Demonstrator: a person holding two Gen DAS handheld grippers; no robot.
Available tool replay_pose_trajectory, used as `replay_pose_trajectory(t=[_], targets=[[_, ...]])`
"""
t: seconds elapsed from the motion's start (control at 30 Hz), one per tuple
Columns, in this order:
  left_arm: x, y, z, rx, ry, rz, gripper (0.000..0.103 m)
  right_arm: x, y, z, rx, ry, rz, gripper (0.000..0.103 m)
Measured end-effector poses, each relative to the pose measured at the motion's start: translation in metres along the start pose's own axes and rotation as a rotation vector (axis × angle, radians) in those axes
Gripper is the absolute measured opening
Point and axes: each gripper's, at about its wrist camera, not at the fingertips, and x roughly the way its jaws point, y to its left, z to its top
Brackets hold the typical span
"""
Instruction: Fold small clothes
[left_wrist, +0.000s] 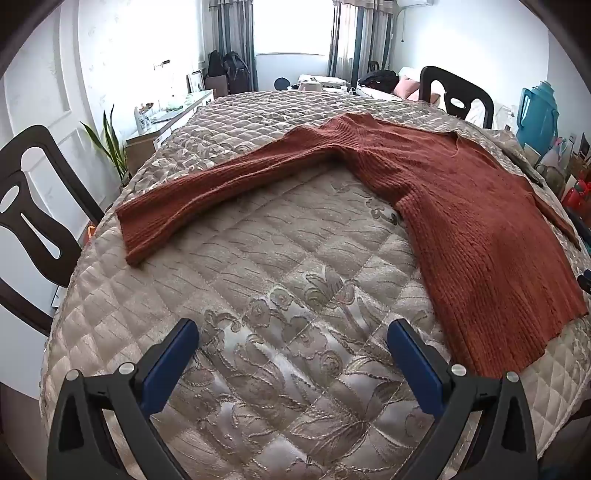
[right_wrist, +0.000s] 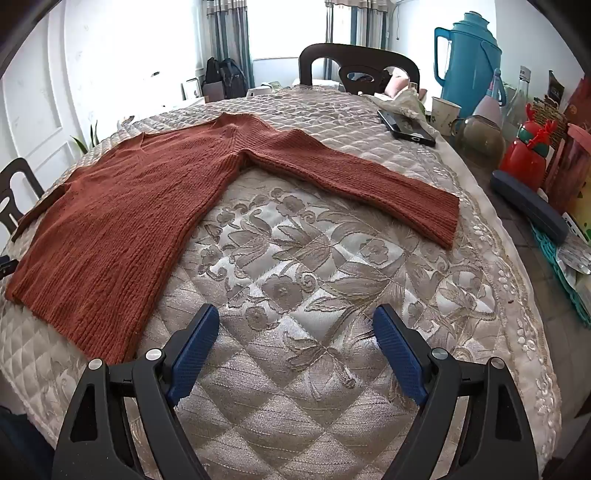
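Both grippers are gaping wide and gripping nothing above the quilted cover.

Your left gripper (left_wrist: 291, 332) is tilting steeply down over bare quilted cover (left_wrist: 258, 277), its two blue pads (left_wrist: 171, 363) standing fully apart with only fabric pattern showing between them; your right gripper (right_wrist: 293, 321) is angling down the same way, its two pads (right_wrist: 194, 354) equally spread and empty. One rust-red knitted sweater (right_wrist: 122, 206) is lying flat on the cover, well ahead of both grippers, with its two sleeves stretching outward: one sleeve (left_wrist: 207, 192) toward the left edge, the other sleeve (right_wrist: 365, 184) toward the right. Beside the right edge you are facing one teal thermos jug (right_wrist: 467, 62), one phone (right_wrist: 406, 129), one paper cup (right_wrist: 443, 110) and one red bottle (right_wrist: 528, 147). Two dark chairs (left_wrist: 33, 206) are showing in the left view.
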Motion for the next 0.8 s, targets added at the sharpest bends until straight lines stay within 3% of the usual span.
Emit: replay_pose_trajectory(t=[0.37,0.8], targets=[[-0.012,0.000,-0.008,0.006,-0.021,-0.006,0.103,0.000,0.001,0.000,0.000,-0.001,0.001,0.086],[-0.022,-0.013,-0.019,0.082,-0.036,-0.054,0.103,-0.003,0.009,-0.004,-0.051,-0.004,0.012,0.086]])
